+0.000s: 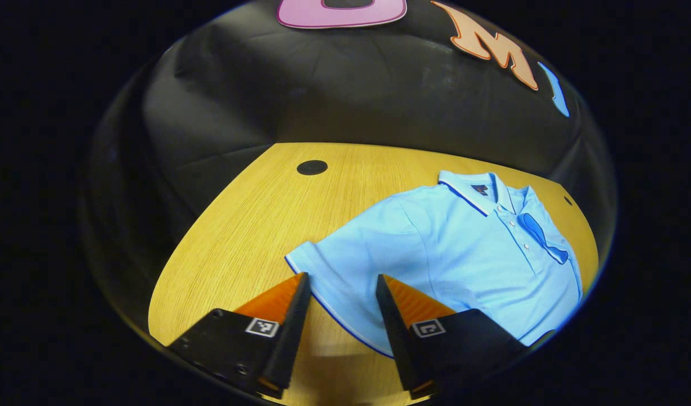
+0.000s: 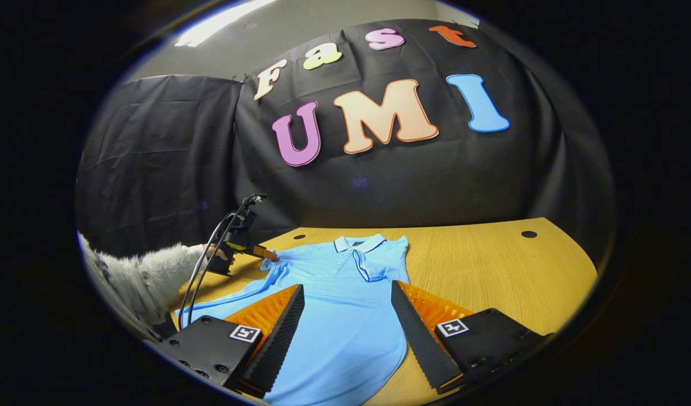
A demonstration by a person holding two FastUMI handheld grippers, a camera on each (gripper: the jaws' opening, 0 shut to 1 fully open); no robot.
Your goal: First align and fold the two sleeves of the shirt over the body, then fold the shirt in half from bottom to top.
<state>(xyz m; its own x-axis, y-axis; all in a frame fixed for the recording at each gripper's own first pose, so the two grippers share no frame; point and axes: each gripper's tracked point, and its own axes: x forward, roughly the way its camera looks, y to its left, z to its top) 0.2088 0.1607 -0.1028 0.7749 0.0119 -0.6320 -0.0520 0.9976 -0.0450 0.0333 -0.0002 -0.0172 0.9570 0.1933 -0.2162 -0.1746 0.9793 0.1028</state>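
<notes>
Lying between parted fingers point(image 1: 300, 293) — shirt point(image 1: 452, 254), untouched

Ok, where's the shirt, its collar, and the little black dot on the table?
shirt point(image 1: 464, 254), left gripper view, on the chest
collar point(image 2: 358, 243), right gripper view, on the back of the collar
black dot point(image 1: 312, 167), left gripper view, on its middle

Wooden table point(image 2: 492, 265), black cloth wall point(image 2: 154, 158)
</notes>
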